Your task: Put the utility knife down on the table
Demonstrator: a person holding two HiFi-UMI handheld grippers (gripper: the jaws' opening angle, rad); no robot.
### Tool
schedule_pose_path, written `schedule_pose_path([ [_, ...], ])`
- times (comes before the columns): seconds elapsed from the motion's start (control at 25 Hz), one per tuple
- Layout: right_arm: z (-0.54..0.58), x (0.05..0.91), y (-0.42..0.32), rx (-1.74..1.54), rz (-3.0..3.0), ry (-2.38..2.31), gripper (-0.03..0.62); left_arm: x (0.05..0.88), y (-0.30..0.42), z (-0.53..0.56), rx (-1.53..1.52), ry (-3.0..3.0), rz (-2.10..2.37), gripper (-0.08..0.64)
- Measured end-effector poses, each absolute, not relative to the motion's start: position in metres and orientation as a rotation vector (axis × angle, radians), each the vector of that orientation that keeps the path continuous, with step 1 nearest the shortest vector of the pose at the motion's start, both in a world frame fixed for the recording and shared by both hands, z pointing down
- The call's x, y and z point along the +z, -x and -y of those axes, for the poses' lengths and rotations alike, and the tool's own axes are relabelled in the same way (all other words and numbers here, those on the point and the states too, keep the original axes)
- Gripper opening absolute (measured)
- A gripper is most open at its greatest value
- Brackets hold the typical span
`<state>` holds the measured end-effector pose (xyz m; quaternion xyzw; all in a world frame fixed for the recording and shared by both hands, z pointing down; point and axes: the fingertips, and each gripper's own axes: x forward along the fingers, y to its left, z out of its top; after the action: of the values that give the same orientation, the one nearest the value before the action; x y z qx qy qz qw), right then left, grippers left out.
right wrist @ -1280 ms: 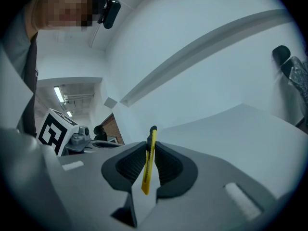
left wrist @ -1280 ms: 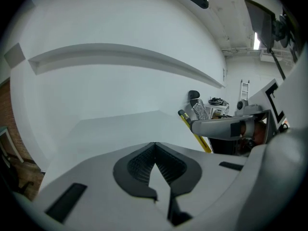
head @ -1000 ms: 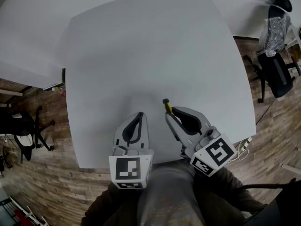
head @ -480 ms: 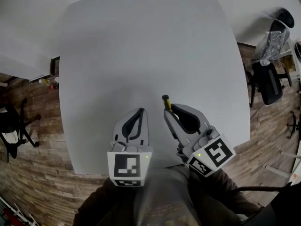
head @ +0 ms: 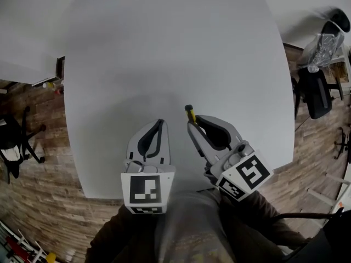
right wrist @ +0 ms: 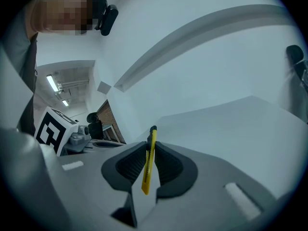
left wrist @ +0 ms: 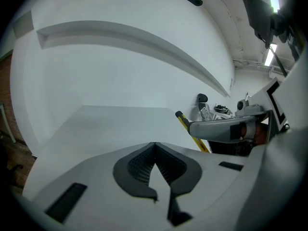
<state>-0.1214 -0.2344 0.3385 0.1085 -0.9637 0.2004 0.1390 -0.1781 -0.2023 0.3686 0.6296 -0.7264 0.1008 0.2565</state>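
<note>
A slim yellow utility knife (right wrist: 148,163) with a black tip stands clamped between the pads of my right gripper (right wrist: 147,150), which is shut on it. In the head view the knife (head: 190,114) pokes forward out of the right gripper (head: 192,124) above the near part of the white table (head: 164,53). My left gripper (head: 161,126) hovers just to its left, jaws shut with nothing between them. In the left gripper view the left gripper (left wrist: 155,146) points across the table, and the knife (left wrist: 190,130) shows at the right in the other gripper.
The white table (left wrist: 110,124) spreads wide ahead of both grippers. Office chairs (head: 318,86) stand on the wooden floor at the right, another chair (head: 13,141) at the left. A second white surface (head: 22,48) borders the table's left side.
Both grippers have shifted slightly forward and left over the table. The knife stays clamped in the right gripper.
</note>
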Motion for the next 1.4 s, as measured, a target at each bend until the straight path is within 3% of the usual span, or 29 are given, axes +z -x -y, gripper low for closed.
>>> schedule_pose_path([
  [1.4,0.25,0.41,0.155,0.677,2.664,-0.282,0.055,0.433,0.21,0.219,0.347,-1.58,1.903,0.003],
])
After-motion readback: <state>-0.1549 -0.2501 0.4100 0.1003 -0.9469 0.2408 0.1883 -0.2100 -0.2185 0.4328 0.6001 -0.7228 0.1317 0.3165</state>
